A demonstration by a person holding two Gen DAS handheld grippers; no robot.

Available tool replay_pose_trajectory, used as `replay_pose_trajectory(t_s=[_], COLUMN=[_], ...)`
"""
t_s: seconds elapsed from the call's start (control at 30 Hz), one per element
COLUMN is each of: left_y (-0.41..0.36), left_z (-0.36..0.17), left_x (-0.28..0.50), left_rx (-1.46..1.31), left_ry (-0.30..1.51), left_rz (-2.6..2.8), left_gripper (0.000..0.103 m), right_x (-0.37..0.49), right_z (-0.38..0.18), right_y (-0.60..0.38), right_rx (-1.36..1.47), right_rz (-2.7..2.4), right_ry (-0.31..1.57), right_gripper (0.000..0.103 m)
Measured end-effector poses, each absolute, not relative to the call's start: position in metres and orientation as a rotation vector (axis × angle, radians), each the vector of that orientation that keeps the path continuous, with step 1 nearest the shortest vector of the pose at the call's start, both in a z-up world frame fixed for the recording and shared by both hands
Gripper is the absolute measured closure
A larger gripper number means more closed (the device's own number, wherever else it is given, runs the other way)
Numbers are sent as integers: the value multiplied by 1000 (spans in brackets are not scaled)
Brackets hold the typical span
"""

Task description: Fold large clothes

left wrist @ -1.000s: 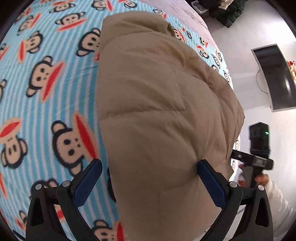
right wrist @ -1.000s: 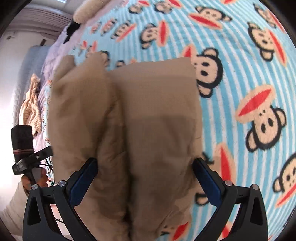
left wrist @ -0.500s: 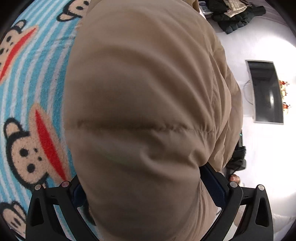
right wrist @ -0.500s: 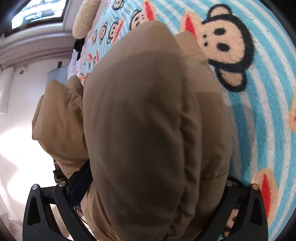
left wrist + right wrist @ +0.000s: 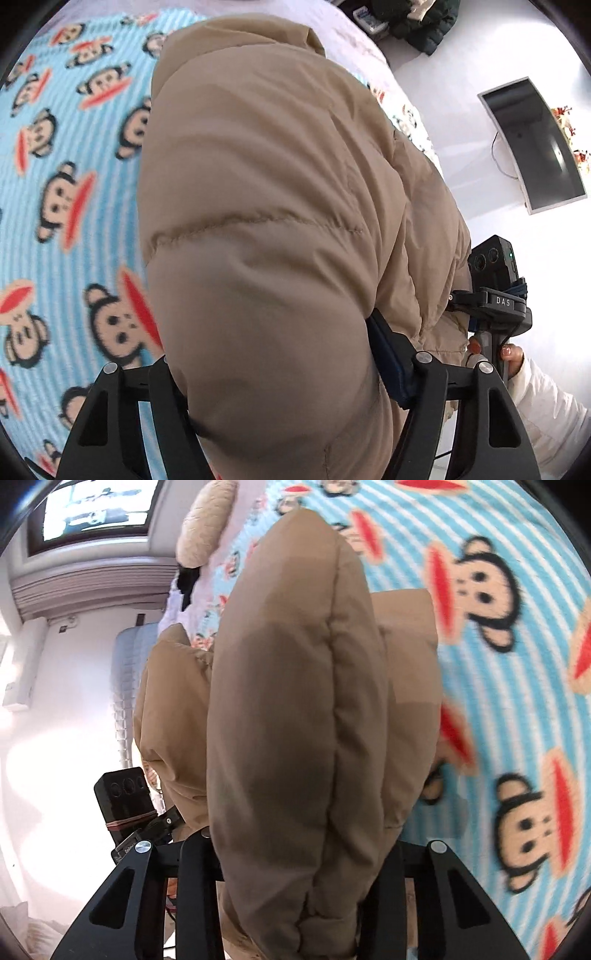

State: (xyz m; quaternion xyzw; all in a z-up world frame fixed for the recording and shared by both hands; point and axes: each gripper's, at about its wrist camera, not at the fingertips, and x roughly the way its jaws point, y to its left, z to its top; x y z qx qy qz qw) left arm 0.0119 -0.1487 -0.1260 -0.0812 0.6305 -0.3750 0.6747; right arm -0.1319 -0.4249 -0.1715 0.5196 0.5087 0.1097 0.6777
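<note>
Left wrist view: tan padded jacket (image 5: pixel 266 206) bunched on bed (image 5: pixel 55 192), bulk between jaws of left tool (image 5: pixel 273 391), closing on it. Right tool (image 5: pixel 295 878) closing likewise. Fold probably half done; flattening left.

Light: bright daylight, blown-out white on the wall (image 5: pixel 55 738).
Blur: motion smear on the blanket (image 5: pixel 55 206).
Edges: fisheye bending, dark corners.
</note>
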Motion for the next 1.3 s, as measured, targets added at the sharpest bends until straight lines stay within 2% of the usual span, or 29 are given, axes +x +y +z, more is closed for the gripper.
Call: replay_pose_trajectory(t_s=[0.2,0.43,0.63,0.77,0.93,1.1,1.2,1.3], left_y=[-91,6,78,105,135,167,163,152], left_z=[-108,-110,-142,-178,-154,-113,-108,-111], left_x=[43,94,125,125,118,133,155,177], left_rx=[-183,-179,-179,-234,-137,-50,-55,-83], left_ry=[1369,1356,1369,1402,1340,1191,1167,1153], left_rz=[-795,-701,-596,-557,-510,-496,-492,-459], left_gripper=[29,29,27,20,20,20,20,20], right_x=[-92,-19,35,48,22,-2,15,38], right_z=[-155,-167,-199,-208,-163,-83,-74,-97], right_y=[-363,-260,-190,-181,-180,-195,-172,-148], right_rx=[1114,1098,1061,1049,877,731,722,727], right_rz=[287,328,324,261,103,52,164,174], right_ry=[1133,1139,1205,1251,1296,1103,1119,1172], right_gripper=[62,62,62,50,48,51,51,51])
